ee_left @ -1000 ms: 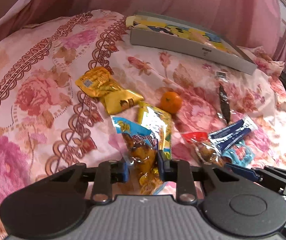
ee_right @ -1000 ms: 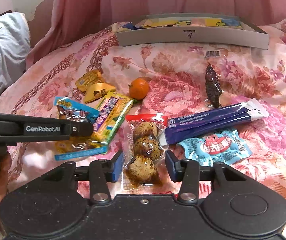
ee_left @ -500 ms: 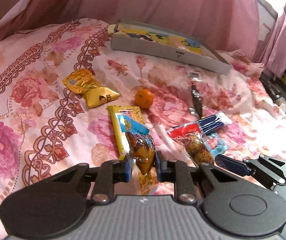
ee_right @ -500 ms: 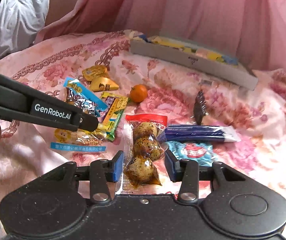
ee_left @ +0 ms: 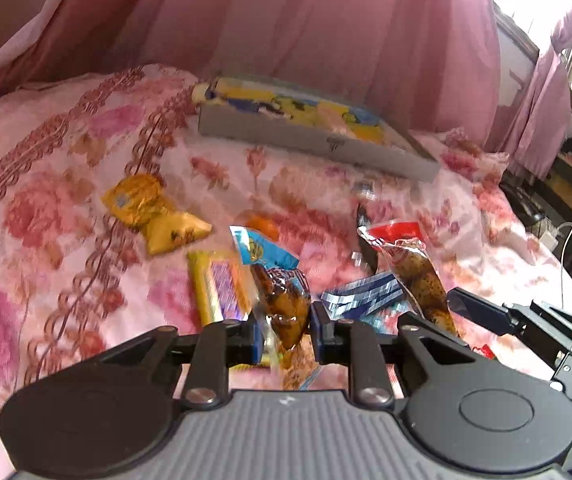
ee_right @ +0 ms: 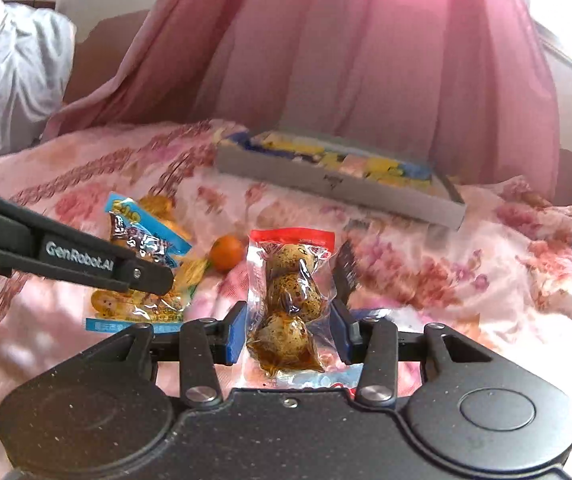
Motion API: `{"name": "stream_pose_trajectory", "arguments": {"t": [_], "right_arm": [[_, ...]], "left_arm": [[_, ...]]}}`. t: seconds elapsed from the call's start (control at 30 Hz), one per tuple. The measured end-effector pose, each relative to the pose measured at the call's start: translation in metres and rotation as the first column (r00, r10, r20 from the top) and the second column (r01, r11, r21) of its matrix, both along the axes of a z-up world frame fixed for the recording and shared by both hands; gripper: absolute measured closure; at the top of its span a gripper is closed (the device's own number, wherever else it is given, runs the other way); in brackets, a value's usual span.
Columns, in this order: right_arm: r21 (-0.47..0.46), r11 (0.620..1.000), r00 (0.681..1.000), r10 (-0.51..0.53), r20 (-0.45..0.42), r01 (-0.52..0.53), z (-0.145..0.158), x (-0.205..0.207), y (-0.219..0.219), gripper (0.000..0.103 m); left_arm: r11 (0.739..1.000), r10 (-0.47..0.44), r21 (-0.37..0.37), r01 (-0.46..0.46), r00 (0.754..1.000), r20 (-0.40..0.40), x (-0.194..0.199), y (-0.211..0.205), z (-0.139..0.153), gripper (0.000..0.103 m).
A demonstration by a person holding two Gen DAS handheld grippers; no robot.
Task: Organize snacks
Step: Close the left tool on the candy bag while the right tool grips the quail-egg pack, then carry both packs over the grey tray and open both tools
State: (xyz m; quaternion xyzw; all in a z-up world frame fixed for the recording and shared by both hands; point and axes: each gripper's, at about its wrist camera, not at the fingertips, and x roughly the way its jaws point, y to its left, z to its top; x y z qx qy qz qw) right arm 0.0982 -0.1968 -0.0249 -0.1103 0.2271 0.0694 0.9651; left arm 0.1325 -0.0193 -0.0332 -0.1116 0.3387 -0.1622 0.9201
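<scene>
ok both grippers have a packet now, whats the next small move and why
Probably carry both toward the grey box at the far side of the bed. The left gripper is shut on the blue-topped snack packet, the right gripper on the quail egg packet, and both packets hang clear of the bedspread.

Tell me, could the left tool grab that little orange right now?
Probably not: the left tool is already shut on a blue-topped snack packet, so its jaws are occupied. The orange lies uncovered on the bedspread.

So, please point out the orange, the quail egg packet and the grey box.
orange (ee_right: pixel 226 253), right wrist view, middle of the fruit.
quail egg packet (ee_right: pixel 291 292), right wrist view, middle egg.
grey box (ee_left: pixel 309 142), left wrist view, front wall.
</scene>
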Motion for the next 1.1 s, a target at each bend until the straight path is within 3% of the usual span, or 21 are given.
{"name": "stream_pose_trajectory", "arguments": {"t": [0.13, 0.23, 0.33, 0.57, 0.8, 0.93, 1.1], "right_arm": [[0.037, 0.999, 0.997, -0.023, 0.077, 0.020, 0.009, 0.022, -0.014, 0.058], [0.096, 0.994, 0.987, -0.063, 0.147, 0.049, 0.019, 0.040, -0.024, 0.058], [0.092, 0.994, 0.970, -0.073, 0.234, 0.053, 0.028, 0.056, -0.029, 0.058], [0.093, 0.994, 0.943, -0.080, 0.323, 0.053, 0.039, 0.120, -0.054, 0.058], [0.061, 0.996, 0.901, -0.083, 0.426, 0.063, 0.044, 0.179, -0.075, 0.058], [0.094, 0.994, 0.892, -0.099, 0.442, 0.064, 0.043, 0.213, -0.082, 0.058], [0.122, 0.991, 0.932, -0.101, 0.348, 0.062, 0.024, 0.246, -0.090, 0.058]], "left_arm": [[1.000, 0.010, 0.002, -0.010, 0.999, 0.050, 0.023, -0.010, 0.019, 0.079], [0.997, 0.070, -0.018, -0.069, 0.995, 0.074, 0.054, -0.018, 0.033, 0.078], [0.992, 0.122, -0.031, -0.119, 0.987, 0.102, 0.087, -0.025, 0.044, 0.078], [0.984, 0.176, -0.044, -0.171, 0.972, 0.154, 0.167, -0.055, 0.064, 0.078], [0.981, 0.196, -0.037, -0.193, 0.973, 0.121, 0.234, -0.082, 0.061, 0.078], [0.987, 0.160, -0.013, -0.159, 0.985, 0.070, 0.264, -0.095, 0.054, 0.078], [0.993, 0.116, 0.004, -0.116, 0.992, 0.043, 0.283, -0.101, 0.043, 0.078]]}}
